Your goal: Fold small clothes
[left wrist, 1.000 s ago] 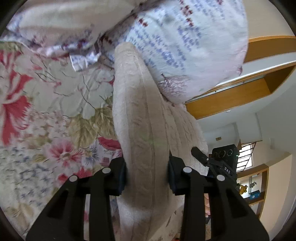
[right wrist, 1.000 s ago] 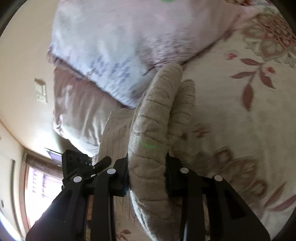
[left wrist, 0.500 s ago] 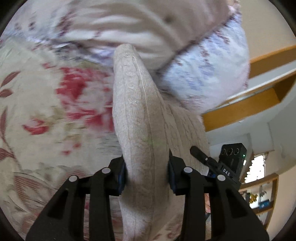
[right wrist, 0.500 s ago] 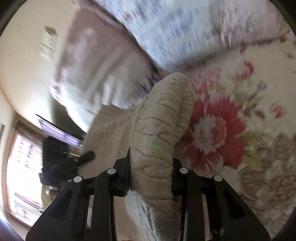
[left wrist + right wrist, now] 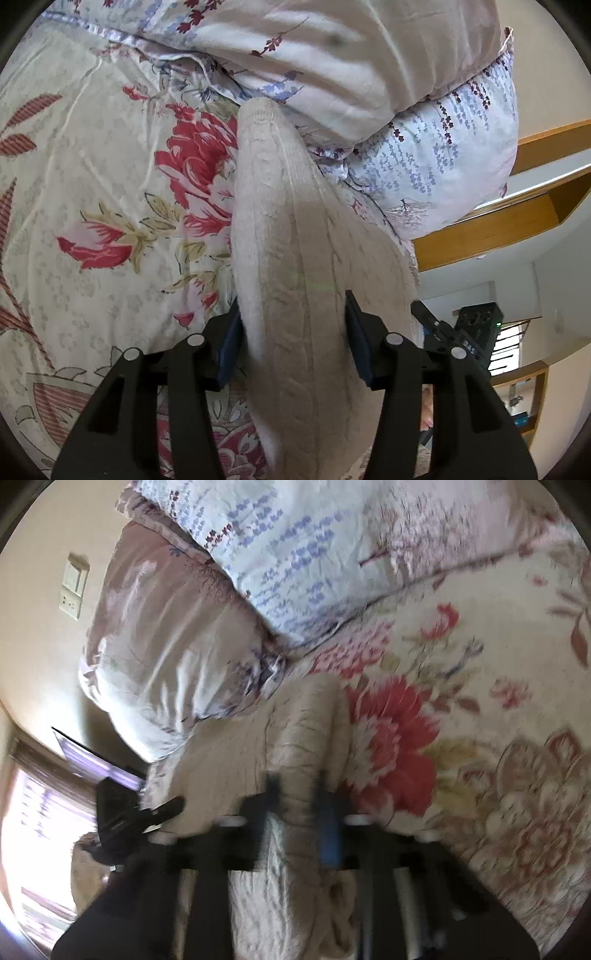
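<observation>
A beige cable-knit garment [image 5: 291,258] is held up over the floral bedspread [image 5: 92,184]. My left gripper [image 5: 293,332] is shut on a thick fold of it, which sticks out forward between the fingers toward the pillows. In the right wrist view my right gripper [image 5: 297,805] is shut on another bunched fold of the same knit garment [image 5: 303,731], close above the bedspread [image 5: 480,738]. The right view is motion-blurred. Each view shows the other gripper at the garment's far side.
Two floral pillows [image 5: 369,74] lie stacked at the head of the bed, just beyond the garment; they also show in the right wrist view [image 5: 295,572]. A wooden shelf [image 5: 517,221] and wall lie beyond the bed. A wall socket [image 5: 72,587] is on the wall.
Both grippers moved with the garment across and down toward the bedspread. The garment's fold now reaches the pillows' lower edge. Both grips remain shut.
</observation>
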Action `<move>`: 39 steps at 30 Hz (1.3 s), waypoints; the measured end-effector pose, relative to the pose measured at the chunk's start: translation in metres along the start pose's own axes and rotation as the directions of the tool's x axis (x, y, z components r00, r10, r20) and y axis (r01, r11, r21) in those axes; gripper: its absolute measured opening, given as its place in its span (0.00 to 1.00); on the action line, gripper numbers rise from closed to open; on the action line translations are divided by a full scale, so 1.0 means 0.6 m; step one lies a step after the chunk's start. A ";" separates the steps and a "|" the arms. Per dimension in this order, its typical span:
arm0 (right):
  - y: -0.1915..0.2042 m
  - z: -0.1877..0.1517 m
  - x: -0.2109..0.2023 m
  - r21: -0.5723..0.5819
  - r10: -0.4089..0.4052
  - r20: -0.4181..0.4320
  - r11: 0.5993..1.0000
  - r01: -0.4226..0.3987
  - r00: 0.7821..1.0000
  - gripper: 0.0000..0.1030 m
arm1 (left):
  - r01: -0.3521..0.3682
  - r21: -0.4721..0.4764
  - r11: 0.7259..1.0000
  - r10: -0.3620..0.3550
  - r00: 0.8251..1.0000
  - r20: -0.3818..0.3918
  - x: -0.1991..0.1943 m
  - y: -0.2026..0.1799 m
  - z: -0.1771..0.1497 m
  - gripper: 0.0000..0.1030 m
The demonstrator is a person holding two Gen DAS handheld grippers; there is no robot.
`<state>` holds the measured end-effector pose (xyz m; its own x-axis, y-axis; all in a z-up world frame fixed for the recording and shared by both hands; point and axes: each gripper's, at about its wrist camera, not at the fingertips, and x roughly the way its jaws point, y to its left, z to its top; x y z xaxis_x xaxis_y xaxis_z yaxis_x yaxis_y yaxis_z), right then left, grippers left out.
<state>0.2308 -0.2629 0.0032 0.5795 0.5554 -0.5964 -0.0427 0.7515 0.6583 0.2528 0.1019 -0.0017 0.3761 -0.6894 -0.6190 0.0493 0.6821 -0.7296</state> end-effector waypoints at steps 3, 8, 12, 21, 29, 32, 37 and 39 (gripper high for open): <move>0.001 0.005 0.021 -0.009 -0.076 0.008 0.997 0.076 0.997 0.10 | -0.053 0.038 0.998 0.052 0.998 0.033 0.004 -0.016 -0.002 0.52; 0.014 -0.001 0.010 -0.072 -0.150 0.040 0.986 0.153 0.988 0.18 | -0.178 0.131 0.975 0.159 0.976 0.147 -0.035 -0.061 -0.017 0.52; 0.061 -0.031 -0.062 -0.213 -0.120 0.192 0.964 0.161 0.974 0.59 | -0.223 0.282 0.933 0.144 0.950 0.276 -0.093 -0.116 -0.067 0.52; 0.103 -0.091 -0.026 -0.369 -0.073 0.006 0.927 0.070 0.997 0.60 | -0.214 0.504 0.837 0.140 0.973 0.182 -0.037 -0.175 -0.151 0.52; 0.073 -0.085 0.000 -0.245 -0.046 -0.018 0.969 0.040 0.999 0.60 | -0.194 0.400 0.896 0.144 0.978 0.151 -0.006 -0.143 -0.129 0.46; 0.095 -0.106 -0.026 -0.305 -0.106 0.067 0.945 0.121 0.992 0.67 | -0.229 0.405 0.885 0.140 0.961 0.237 -0.050 -0.141 -0.158 0.64; 0.113 -0.152 -0.081 -0.383 -0.159 0.260 0.889 0.253 0.952 0.99 | -0.401 0.375 0.836 0.237 0.880 0.412 -0.113 -0.118 -0.217 0.91; 0.110 -0.165 -0.094 -0.376 -0.175 0.292 0.883 0.281 0.940 0.99 | -0.445 0.357 0.822 0.274 0.857 0.436 -0.123 -0.108 -0.233 0.95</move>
<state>0.1145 -0.2092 0.0349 0.7899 0.2870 -0.5419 -0.1806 0.9534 0.2416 0.0927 0.0743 0.0507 0.7397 -0.2972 -0.6038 0.2032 0.9540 -0.2206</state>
